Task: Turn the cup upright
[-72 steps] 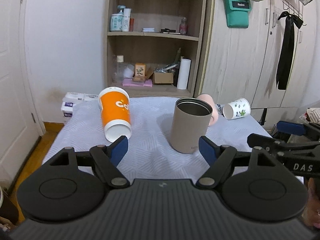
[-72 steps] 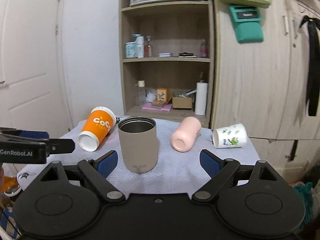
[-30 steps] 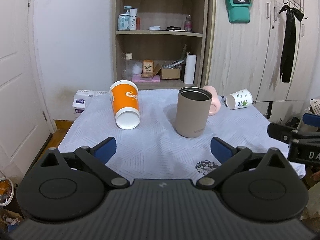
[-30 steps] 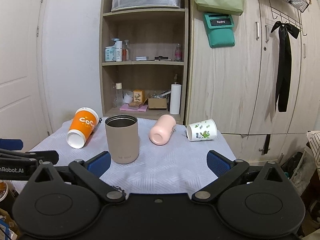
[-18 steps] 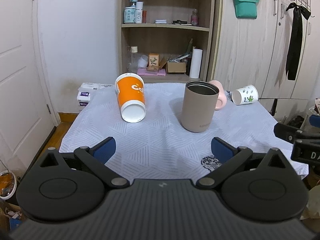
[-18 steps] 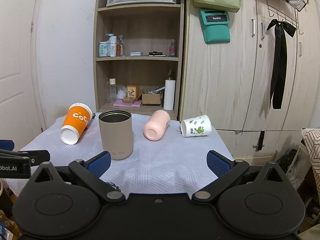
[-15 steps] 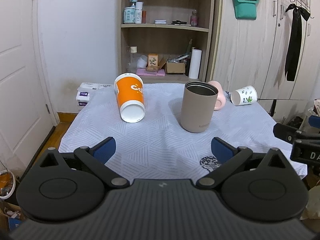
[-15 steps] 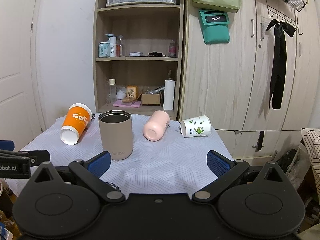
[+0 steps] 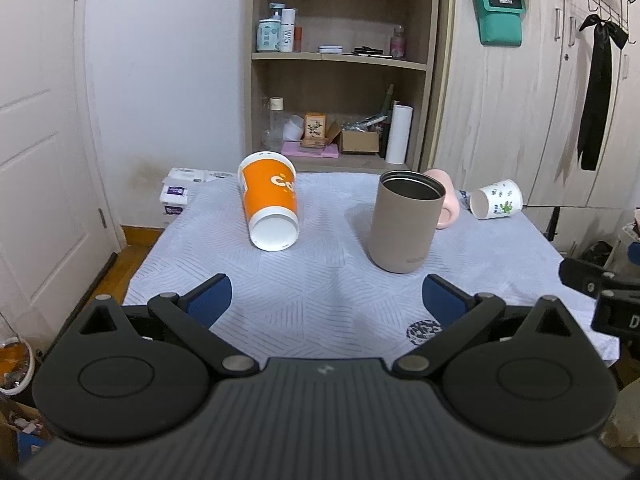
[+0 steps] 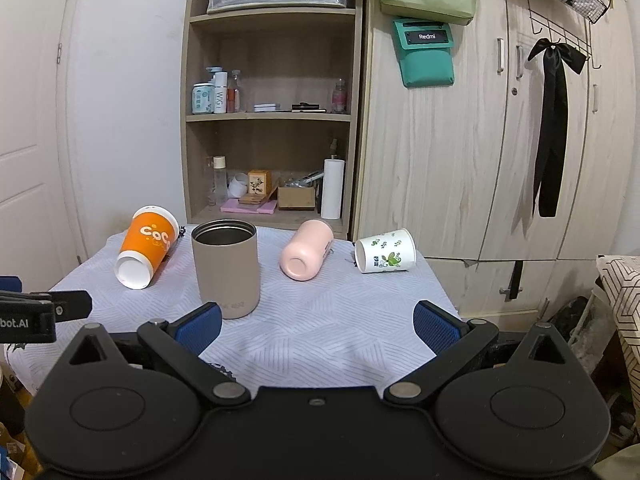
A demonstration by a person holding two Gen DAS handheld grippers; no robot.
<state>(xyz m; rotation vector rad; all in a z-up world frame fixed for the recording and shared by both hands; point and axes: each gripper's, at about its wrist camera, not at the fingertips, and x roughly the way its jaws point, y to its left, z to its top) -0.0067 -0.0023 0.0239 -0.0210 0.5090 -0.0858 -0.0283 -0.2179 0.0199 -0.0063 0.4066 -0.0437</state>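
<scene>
A tan tumbler (image 9: 405,226) (image 10: 225,268) stands upright in the middle of the table. An orange paper cup (image 9: 271,204) (image 10: 146,245) lies on its side at the left, its bottom toward me. A pink cup (image 10: 307,254) (image 9: 445,204) lies on its side behind the tumbler. A white floral paper cup (image 10: 385,255) (image 9: 496,199) lies on its side at the right. My left gripper (image 9: 326,300) is open and empty over the near table edge. My right gripper (image 10: 317,326) is open and empty, short of the tumbler.
The table has a white patterned cloth (image 9: 320,280) (image 10: 340,320). A wooden shelf unit (image 10: 272,128) with bottles and boxes stands behind it, and wardrobe doors (image 10: 500,152) are at the right. A white door (image 9: 36,160) is at the left.
Both grippers have drawn back from the table and opened wider. The tumbler stays upright where it was; the other cups have not moved.
</scene>
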